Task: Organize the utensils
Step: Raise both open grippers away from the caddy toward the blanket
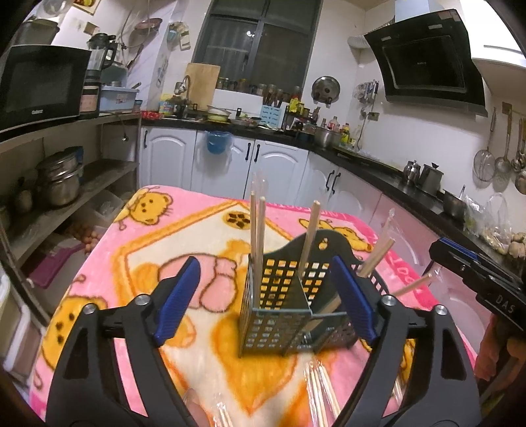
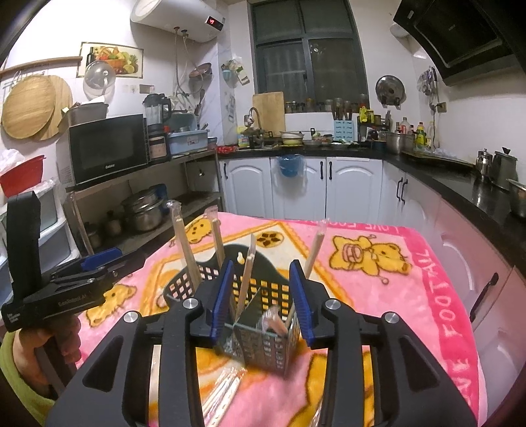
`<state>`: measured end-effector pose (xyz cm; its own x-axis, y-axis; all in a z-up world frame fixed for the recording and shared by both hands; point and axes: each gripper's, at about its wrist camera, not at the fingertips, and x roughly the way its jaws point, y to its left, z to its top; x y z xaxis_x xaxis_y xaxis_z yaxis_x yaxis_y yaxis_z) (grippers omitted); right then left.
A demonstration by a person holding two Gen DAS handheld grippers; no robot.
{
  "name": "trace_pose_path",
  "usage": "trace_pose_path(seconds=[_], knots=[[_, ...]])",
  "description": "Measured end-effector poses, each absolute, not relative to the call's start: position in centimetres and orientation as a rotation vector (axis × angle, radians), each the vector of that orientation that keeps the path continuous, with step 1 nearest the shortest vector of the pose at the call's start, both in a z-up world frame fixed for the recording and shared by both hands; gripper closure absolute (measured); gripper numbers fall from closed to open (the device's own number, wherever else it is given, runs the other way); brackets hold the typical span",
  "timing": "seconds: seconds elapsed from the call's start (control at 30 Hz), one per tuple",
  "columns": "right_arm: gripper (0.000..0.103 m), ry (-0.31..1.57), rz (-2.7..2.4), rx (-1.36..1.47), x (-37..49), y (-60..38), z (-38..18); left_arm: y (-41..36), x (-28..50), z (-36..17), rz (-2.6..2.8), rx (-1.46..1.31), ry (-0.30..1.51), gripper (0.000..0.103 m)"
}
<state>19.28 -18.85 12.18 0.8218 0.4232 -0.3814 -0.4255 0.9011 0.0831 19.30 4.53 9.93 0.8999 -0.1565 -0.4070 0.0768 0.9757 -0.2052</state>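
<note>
Pink fleece blanket with yellow bear print (image 1: pixel 184 236) spread over the table; dark perforated plastic utensil caddy (image 1: pixel 279 315) upright at centre, wrapped wooden chopsticks (image 1: pixel 258 230) leaning in its compartments, more wrapped pairs (image 1: pixel 320 391) flat in front. Left gripper (image 1: pixel 266 302) spread wide, empty; right gripper (image 2: pixel 263 292) part-open, gripping nothing

A black microwave (image 2: pixel 108 149) at the left of the frame carries the brand "Galanz" on its lower door edge. The pink blanket (image 2: pixel 437 295) shows white letters along its right border reading roughly "LOVE FOOTBALL". The white water heater (image 2: pixel 177 18), upper left, has a red digital display, digits unclear. Lettering on the left gripper (image 2: pixel 98 262) body is too small to read.
</note>
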Motion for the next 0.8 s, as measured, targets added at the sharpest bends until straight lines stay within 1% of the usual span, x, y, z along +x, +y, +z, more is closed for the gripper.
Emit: trace_pose_path(seconds=[0.07, 0.2, 0.27, 0.47, 0.57, 0.8], knots=[[0.066, 0.406, 0.455, -0.005, 18.8, -18.9, 12.1, 4.6, 18.7, 9.6, -0.12, -0.185, 0.438, 0.025], [0.063, 0.414, 0.468, -0.011, 17.7, -18.7, 11.7, 4.7, 17.8, 9.0, -0.117, -0.196, 0.448, 0.024], [0.062, 0.418, 0.473, -0.012, 17.2, -18.6, 11.5, 4.8, 17.5, 8.7, -0.112, -0.197, 0.454, 0.02], [0.061, 0.438, 0.488, -0.013, 16.3, -18.3, 10.8, 4.8, 16.5, 8.1, -0.103, -0.191, 0.462, 0.019], [0.06, 0.453, 0.492, -0.017, 16.0, -18.0, 10.3, 4.7, 16.1, 7.6, -0.101, -0.189, 0.475, 0.016], [0.06, 0.509, 0.505, -0.028, 15.7, -17.4, 8.4, 4.7, 15.4, 6.5, -0.091, -0.184, 0.505, 0.015]])
